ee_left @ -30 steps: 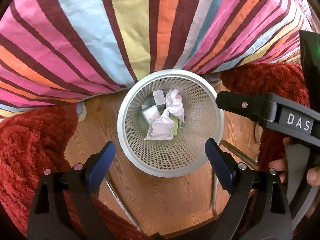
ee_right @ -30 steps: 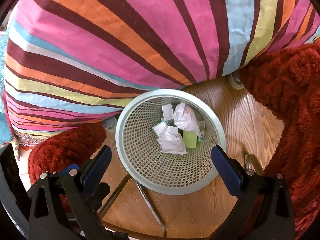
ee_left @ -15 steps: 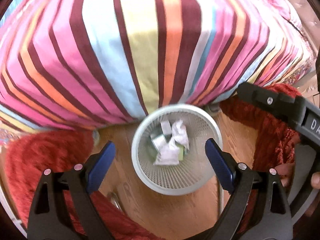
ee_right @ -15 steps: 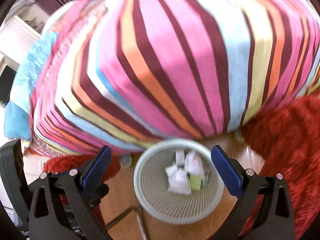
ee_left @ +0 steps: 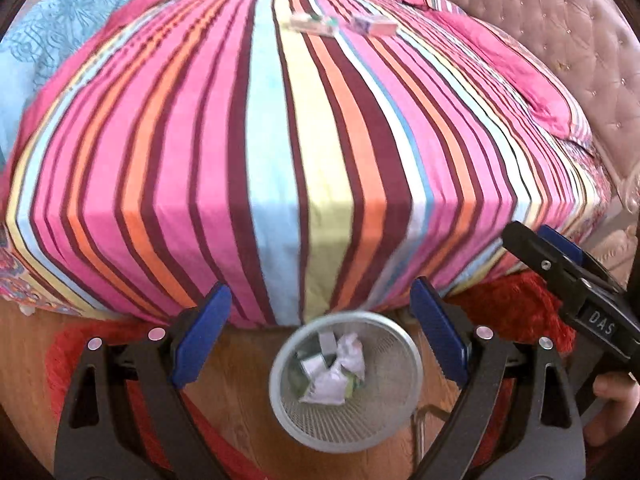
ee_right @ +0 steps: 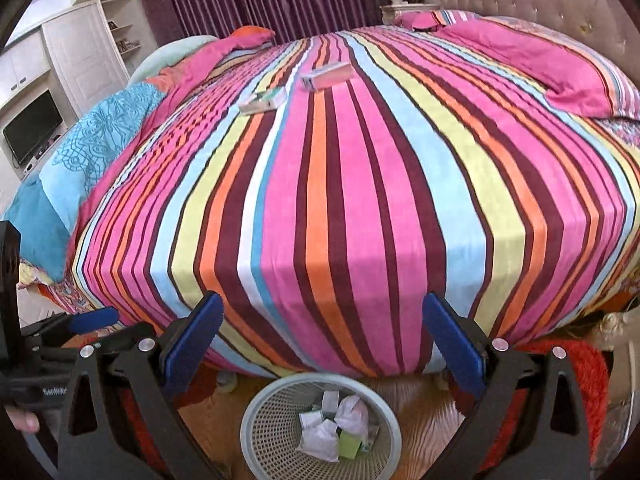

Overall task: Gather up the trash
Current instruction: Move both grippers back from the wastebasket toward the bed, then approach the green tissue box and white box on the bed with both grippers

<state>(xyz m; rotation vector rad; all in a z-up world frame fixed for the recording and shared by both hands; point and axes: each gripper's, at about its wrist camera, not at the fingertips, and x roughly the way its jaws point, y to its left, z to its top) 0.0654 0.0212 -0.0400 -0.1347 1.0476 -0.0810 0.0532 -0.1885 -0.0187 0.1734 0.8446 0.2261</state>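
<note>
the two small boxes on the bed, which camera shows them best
The right wrist view: the green box and the pink box lie sharp and apart on the striped bedspread. The left wrist view shows the same boxes smaller, blurred, near the top edge.

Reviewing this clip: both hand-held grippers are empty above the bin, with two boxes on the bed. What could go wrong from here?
1. The two small boxes lie far across the striped bedspread, so a long reach may be needed.
2. They sit close together; open jaws might nudge one while taking the other.
3. The mesh wastebasket stands tight against the bed's edge, so a lowering hand-held gripper might knock it.
</note>
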